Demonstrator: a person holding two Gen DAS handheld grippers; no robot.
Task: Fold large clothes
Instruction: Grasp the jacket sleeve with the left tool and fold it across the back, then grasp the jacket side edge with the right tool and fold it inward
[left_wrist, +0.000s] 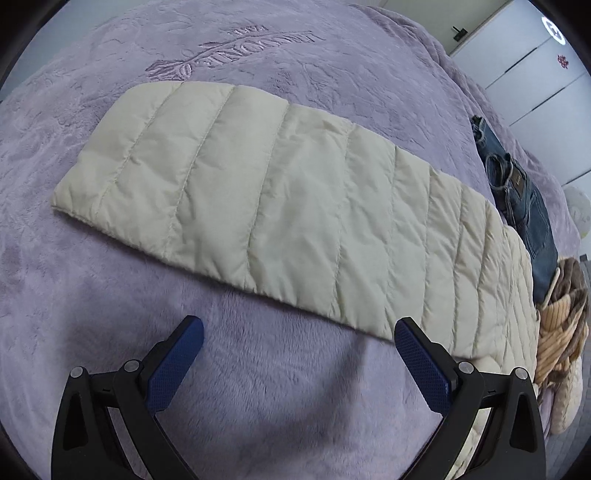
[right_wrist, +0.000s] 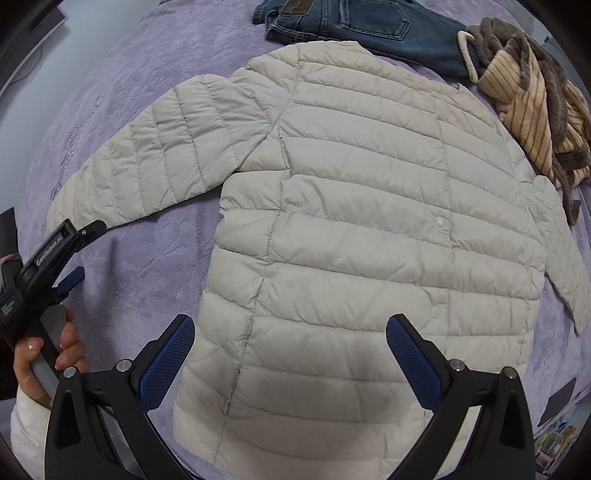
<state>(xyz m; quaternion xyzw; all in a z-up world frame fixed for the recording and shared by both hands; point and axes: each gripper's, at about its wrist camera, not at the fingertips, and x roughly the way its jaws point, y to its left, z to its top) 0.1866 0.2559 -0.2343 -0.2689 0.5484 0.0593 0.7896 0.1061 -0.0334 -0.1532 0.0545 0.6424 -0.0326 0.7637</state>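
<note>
On plush lilac bedspread, quilted cream jacket

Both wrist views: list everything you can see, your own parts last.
puffer jacket: one, cream, spread flat on the blanket, sleeves out.
jeans: one pair, blue, beyond the jacket's collar.
striped garment: one, tan and grey-brown, bunched beside the jeans.
blanket: one, lilac, under everything.
cabinets: white, background.
left claw: open, by the sleeve, holding nothing.
right claw: open, over the jacket's hem.
left hand: gripping the left claw's handle.

Cream quilted jacket, lilac blanket
</note>
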